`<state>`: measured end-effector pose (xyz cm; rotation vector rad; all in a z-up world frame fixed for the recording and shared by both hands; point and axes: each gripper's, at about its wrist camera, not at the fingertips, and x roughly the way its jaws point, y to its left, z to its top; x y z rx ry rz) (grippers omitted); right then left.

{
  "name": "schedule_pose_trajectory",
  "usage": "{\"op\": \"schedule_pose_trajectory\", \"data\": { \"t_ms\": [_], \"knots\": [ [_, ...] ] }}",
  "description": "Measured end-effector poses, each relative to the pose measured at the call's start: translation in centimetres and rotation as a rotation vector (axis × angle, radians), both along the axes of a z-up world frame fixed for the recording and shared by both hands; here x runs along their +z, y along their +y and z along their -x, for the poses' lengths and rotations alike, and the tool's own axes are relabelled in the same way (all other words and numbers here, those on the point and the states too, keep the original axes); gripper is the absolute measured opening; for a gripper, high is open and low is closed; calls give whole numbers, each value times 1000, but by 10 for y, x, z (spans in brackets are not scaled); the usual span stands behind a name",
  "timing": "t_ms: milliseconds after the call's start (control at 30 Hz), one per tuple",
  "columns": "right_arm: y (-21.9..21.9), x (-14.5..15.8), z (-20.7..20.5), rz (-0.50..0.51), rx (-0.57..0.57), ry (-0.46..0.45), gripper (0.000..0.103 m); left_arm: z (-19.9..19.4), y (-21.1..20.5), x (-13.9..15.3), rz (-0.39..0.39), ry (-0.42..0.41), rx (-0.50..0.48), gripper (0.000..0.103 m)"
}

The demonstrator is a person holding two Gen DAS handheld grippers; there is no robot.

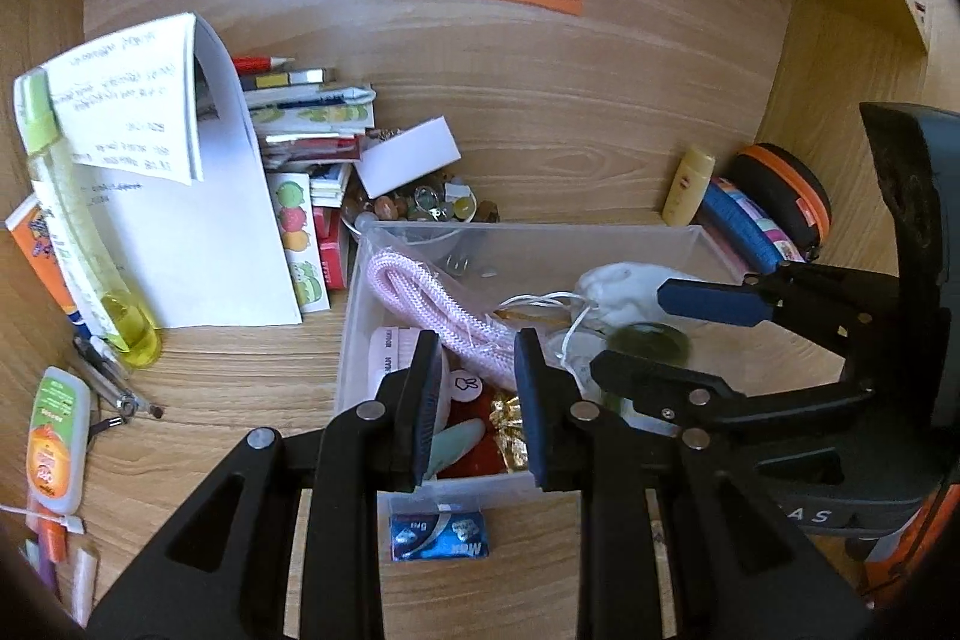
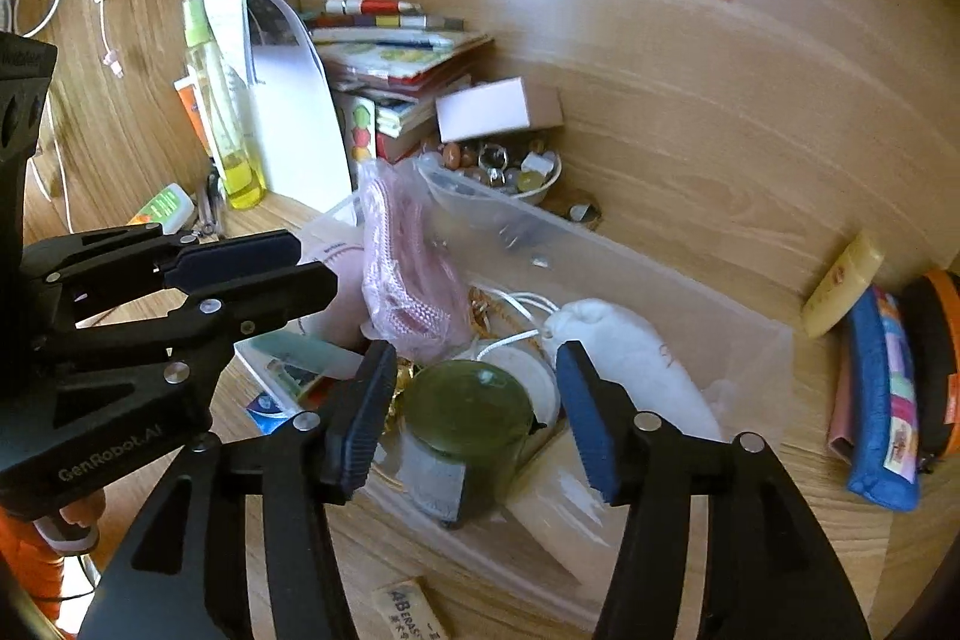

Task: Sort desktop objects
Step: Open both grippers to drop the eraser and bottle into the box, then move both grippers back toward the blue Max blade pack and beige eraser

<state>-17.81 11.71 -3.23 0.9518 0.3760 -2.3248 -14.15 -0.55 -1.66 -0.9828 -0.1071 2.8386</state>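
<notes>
A clear plastic bin (image 1: 540, 244) (image 2: 660, 280) stands on the wooden desk. It holds a pink cord (image 1: 432, 310) (image 2: 408, 274), a white pouch (image 1: 624, 289) (image 2: 630, 352), a white cable and a round dark green jar (image 2: 471, 415) (image 1: 648, 343). My right gripper (image 2: 474, 412) is open over the bin, its fingers on either side of the green jar, apart from it. My left gripper (image 1: 474, 400) is open and empty over the bin's near left part. Each gripper shows in the other's view: the right (image 1: 660, 334), the left (image 2: 288, 268).
A blue packet (image 1: 438, 535) and an eraser (image 2: 414, 613) lie in front of the bin. Books, paper sheets and a yellow bottle (image 1: 78, 244) stand at the left, a bowl of trinkets (image 2: 510, 172) behind. Pouches (image 2: 882, 400) and a small bottle (image 2: 843, 286) lie at the right.
</notes>
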Motion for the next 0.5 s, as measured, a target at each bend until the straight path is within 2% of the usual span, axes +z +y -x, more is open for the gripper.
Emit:
{"op": "schedule_pose_trajectory", "data": {
  "t_ms": [233, 500],
  "knots": [
    [5, 14, -20, 12, -13, 40, 60, -19, -2, 10, 4, 29, 7, 26],
    [11, 25, -42, 31, -33, 71, 68, -44, -4, 13, 36, 54, 19, 41]
  ]
}}
